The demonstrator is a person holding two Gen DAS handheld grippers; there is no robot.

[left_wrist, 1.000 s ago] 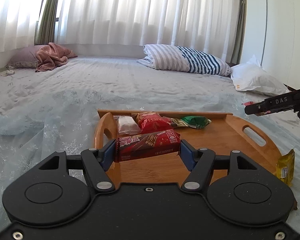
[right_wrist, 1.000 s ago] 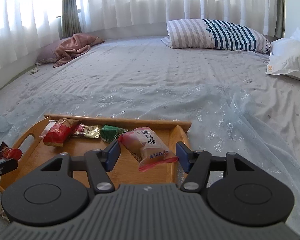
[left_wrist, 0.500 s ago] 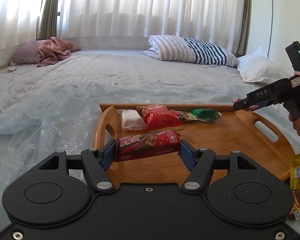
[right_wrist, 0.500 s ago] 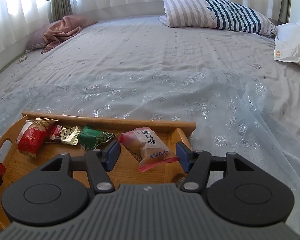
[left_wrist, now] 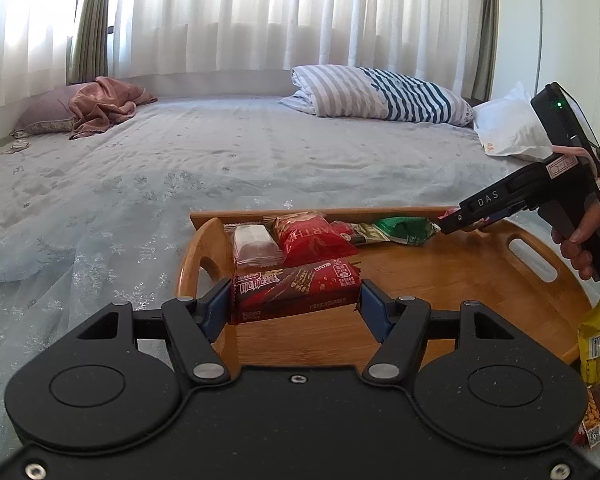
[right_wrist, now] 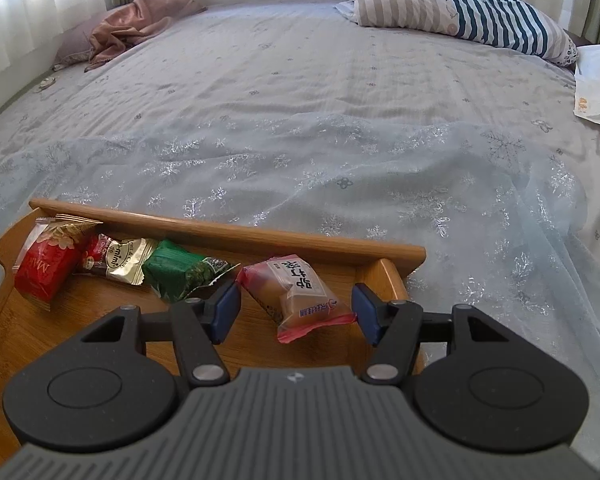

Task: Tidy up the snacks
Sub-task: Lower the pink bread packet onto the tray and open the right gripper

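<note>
My right gripper (right_wrist: 296, 312) has come down and in over the tray (right_wrist: 228, 236) since a second ago: the far rail and the bags along it now sit closer ahead of it, and the pink cake pack (right_wrist: 300, 296) it clamps between its pads hangs just above the tray's right end, beside the green bag (right_wrist: 180, 272). My left gripper (left_wrist: 296, 306) has barely shifted; it is closed on the red wafer bar (left_wrist: 296, 288), held over the tray's left end with the white pack (left_wrist: 254, 242) and red bag (left_wrist: 312, 236) just beyond. I judge both snacks are near release into the row. A yellow pack (left_wrist: 596, 340) lies off the tray on the bed (left_wrist: 220, 160), to the left gripper's right, so more remains.
</note>
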